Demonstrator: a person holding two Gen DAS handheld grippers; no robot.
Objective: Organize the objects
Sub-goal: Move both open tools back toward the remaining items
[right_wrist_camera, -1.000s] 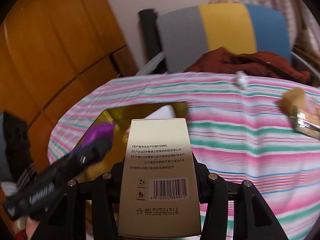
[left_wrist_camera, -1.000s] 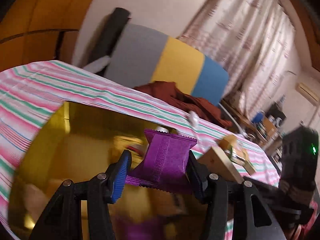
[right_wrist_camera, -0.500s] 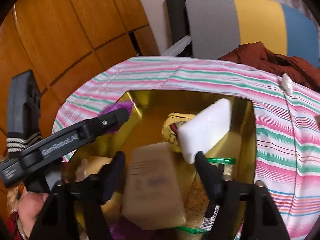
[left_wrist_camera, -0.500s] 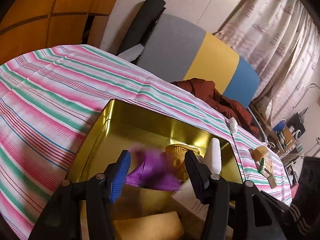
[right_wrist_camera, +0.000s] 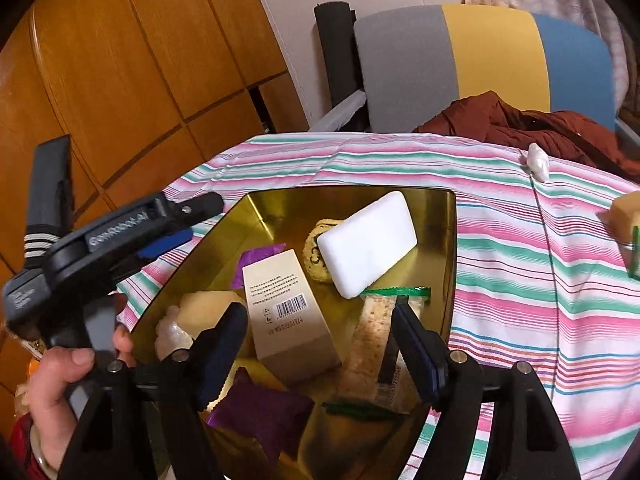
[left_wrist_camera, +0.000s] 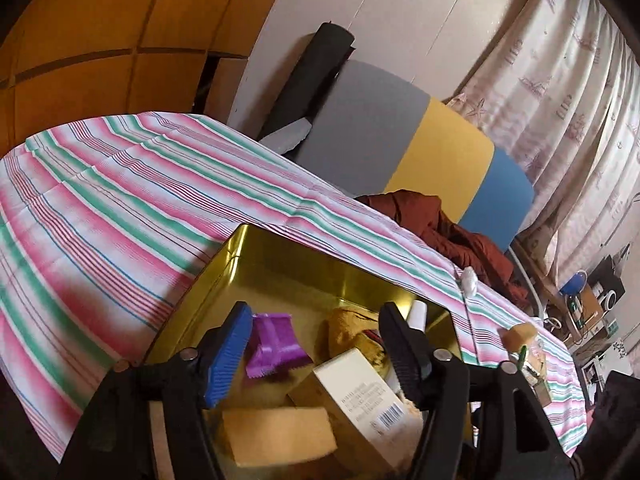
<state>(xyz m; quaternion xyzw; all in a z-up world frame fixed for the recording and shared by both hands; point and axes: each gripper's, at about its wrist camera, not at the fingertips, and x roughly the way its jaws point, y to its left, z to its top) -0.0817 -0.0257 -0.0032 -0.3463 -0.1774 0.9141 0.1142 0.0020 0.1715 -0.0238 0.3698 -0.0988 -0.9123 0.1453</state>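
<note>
A gold metal tin (left_wrist_camera: 224, 264) (right_wrist_camera: 448, 240) sits on the striped tablecloth. In it lie a purple packet (left_wrist_camera: 276, 344) (right_wrist_camera: 260, 258), a beige barcoded box (left_wrist_camera: 360, 400) (right_wrist_camera: 286, 312), a white bar (right_wrist_camera: 370, 244), a yellow sponge (left_wrist_camera: 276, 432) and several other small items. My left gripper (left_wrist_camera: 316, 332) is open and empty above the tin, and it shows at the left of the right wrist view (right_wrist_camera: 176, 220). My right gripper (right_wrist_camera: 320, 324) is open and empty just above the box.
A small white object (right_wrist_camera: 538, 164) (left_wrist_camera: 469, 280) lies on the cloth (left_wrist_camera: 120, 200) beyond the tin. A yellow block (right_wrist_camera: 624, 216) and small clutter (left_wrist_camera: 528, 356) lie to the right. A chair with a brown garment (right_wrist_camera: 520, 120) stands behind the table.
Both grippers opened and dropped their loads into the tin: the left let go of the purple packet, the right let go of the beige box. Both pulled back slightly.
</note>
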